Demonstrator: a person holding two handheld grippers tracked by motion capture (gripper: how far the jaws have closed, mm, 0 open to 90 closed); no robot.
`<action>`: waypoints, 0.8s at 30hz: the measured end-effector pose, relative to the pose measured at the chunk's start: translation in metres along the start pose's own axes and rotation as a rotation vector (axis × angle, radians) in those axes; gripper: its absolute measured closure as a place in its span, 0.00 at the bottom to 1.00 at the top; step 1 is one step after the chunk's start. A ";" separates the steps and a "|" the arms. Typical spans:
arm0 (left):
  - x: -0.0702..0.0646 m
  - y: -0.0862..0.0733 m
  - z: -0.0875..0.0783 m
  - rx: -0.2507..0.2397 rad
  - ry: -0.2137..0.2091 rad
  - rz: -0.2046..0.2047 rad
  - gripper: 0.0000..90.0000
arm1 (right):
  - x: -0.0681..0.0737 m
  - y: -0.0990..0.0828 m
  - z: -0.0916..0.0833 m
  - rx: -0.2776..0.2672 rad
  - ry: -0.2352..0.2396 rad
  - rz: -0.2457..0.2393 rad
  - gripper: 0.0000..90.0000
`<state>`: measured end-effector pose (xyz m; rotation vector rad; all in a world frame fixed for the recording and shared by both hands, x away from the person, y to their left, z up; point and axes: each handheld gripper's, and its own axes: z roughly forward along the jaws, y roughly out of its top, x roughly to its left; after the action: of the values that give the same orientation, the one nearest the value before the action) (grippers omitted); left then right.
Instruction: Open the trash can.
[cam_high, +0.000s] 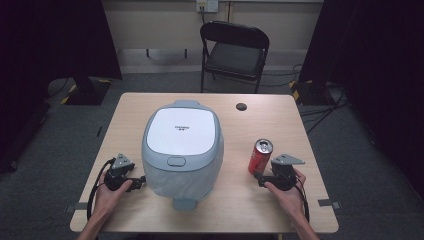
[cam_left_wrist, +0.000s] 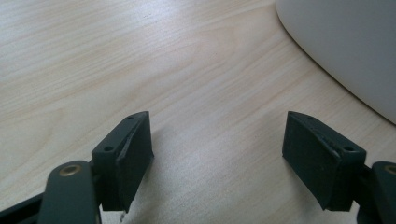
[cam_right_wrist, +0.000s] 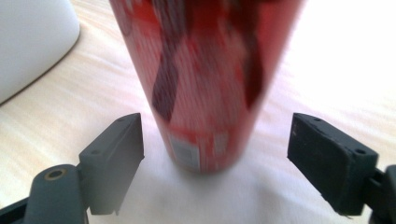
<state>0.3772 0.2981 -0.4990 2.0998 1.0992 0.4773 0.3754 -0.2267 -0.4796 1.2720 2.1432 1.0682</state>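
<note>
A light wooden table (cam_high: 270, 125) seen from above, with a person's two forearms reaching in from the near edge. In the middle of the table sits a large grey and white rice cooker (cam_high: 182, 145), its lid closed. To its right, standing upright on the table, is a red drink can (cam_high: 260, 156).

The left hand (cam_high: 111, 192) holds the left gripper (cam_high: 142, 179) low at the near left of the cooker, just beside its base. In the left gripper view its jaws are spread wide with only bare wood between them, and the cooker's pale curved wall (cam_left_wrist: 345, 51) rises at the far right.

The right hand (cam_high: 285, 192) holds the right gripper (cam_high: 257, 178) just near of the can. In the right gripper view the jaws are spread apart, released, with the can (cam_right_wrist: 205, 84) standing between and just beyond them, touching neither.

A black folding chair (cam_high: 234, 52) stands on the floor beyond the far edge of the table.
</note>
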 end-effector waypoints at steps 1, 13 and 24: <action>0.000 0.000 0.000 0.003 -0.003 -0.001 0.26 | 0.000 -0.003 -0.002 0.005 0.004 0.002 0.19; 0.002 0.009 -0.020 -0.076 -0.082 -0.069 0.28 | 0.005 -0.026 -0.004 0.098 -0.011 -0.026 0.21; -0.003 0.040 -0.079 -0.272 -0.165 -0.107 0.35 | 0.004 -0.028 -0.003 0.080 -0.003 -0.041 0.18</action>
<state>0.3502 0.3132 -0.4156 1.7998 0.9855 0.3720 0.3563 -0.2327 -0.5002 1.2590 2.2203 0.9720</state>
